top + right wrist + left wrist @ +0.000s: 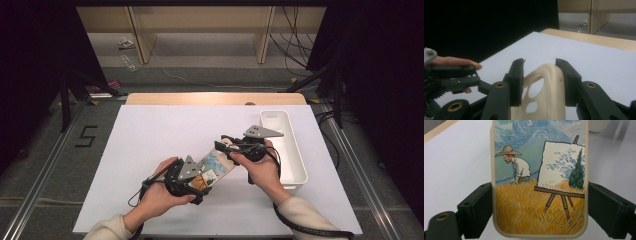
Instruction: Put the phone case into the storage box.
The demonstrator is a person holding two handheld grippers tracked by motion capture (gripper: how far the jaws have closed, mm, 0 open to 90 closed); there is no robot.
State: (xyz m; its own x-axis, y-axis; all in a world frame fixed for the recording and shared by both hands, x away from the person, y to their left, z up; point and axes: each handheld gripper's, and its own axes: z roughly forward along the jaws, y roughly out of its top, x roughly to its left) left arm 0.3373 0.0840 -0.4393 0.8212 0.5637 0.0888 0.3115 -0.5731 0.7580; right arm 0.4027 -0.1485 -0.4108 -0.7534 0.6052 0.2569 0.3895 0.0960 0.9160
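Phone case (216, 167), held above the white table (150, 135) between two hand-held grippers. Its long axis runs on a diagonal in the high view, from the left gripper (192, 181) at lower left up to the right gripper (231, 146) at upper right, beside the white bin (295, 165). The end with the camera cut-outs points toward the right gripper; the rounded plain end lies at the left gripper.

The left gripper's jaws stand wide and press on the two long edges of the phone case (539, 182), clamping it across its width. The right gripper's (539, 83) jaws are narrow and flank the cut-out end edgewise; the left jaw looks to touch the phone case (549, 92), while contact at the right jaw cannot be told.

The case is a flat oblong with rounded corners and a smooth cream rim, seemingly soft plastic. Its back carries a glossy painted print: swirling blue sky, yellow field, a figure in a straw hat and an easel.
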